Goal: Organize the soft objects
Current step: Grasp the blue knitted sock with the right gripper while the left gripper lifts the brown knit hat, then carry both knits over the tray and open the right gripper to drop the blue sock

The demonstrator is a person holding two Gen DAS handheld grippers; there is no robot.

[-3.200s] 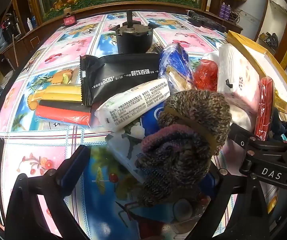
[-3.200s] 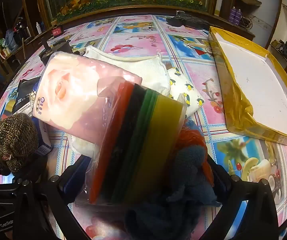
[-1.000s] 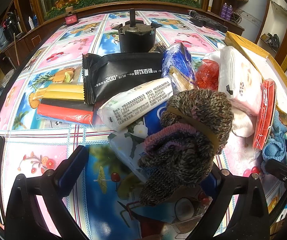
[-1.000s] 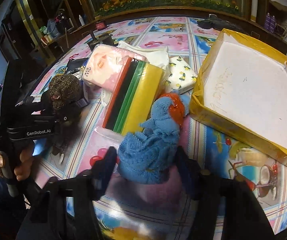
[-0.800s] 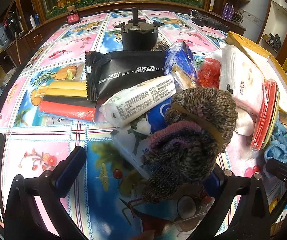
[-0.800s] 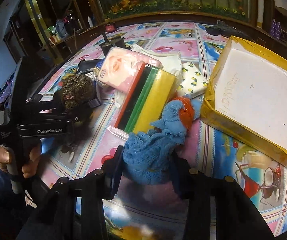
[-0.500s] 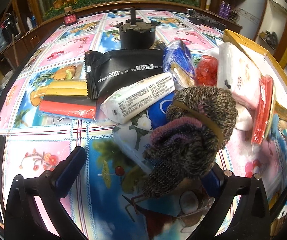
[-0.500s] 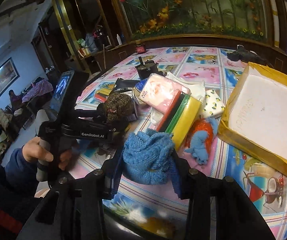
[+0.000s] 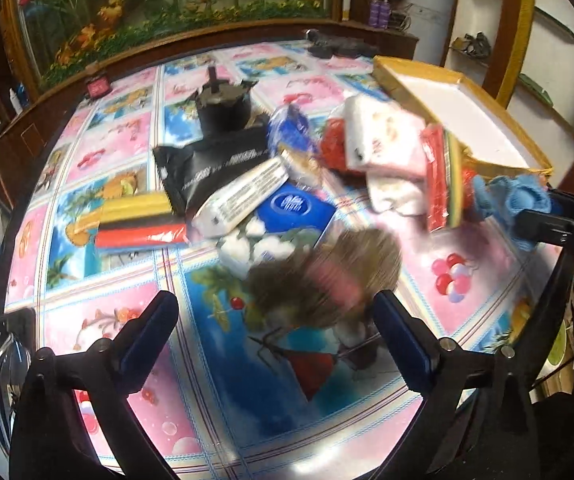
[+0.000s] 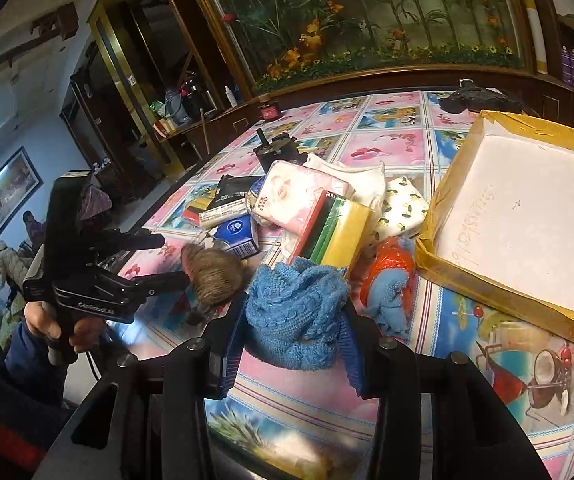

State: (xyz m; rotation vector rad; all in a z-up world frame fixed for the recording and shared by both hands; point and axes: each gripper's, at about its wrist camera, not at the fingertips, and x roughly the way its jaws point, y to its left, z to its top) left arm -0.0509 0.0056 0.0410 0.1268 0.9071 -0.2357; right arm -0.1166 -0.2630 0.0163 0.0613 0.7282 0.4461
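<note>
The right gripper [image 10: 293, 312] was clamped on the blue knitted cloth [image 10: 295, 312], lifted above the table's [image 10: 391, 148] near edge, presumably bound for the yellow-rimmed tray [image 10: 527, 216], while the left gripper [image 9: 275, 320], jaws spread wide, framed the blurred brown knit hat [image 9: 327, 276] (grip unclear).

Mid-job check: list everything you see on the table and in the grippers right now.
table: 1, cartoon-print cloth, under everything
box: 1, yellow tape with white inside, far right
pink tissue pack: 1, pink, centre of pile
striped packs: 2, red, black and yellow stripes, one centre, one left
lemon-print cloth: 1, white, beside the box
black pouch: 1, black, pile's left
white pack: 1, white, on the pouch
blue tissue pack: 1, blue, centre
black motor-like object: 1, behind the pile
orange-blue knit: 1, near the box
brown knit hat: 1, between the left fingers
blue knit: 1, clamped
left gripper: open
right gripper: shut
</note>
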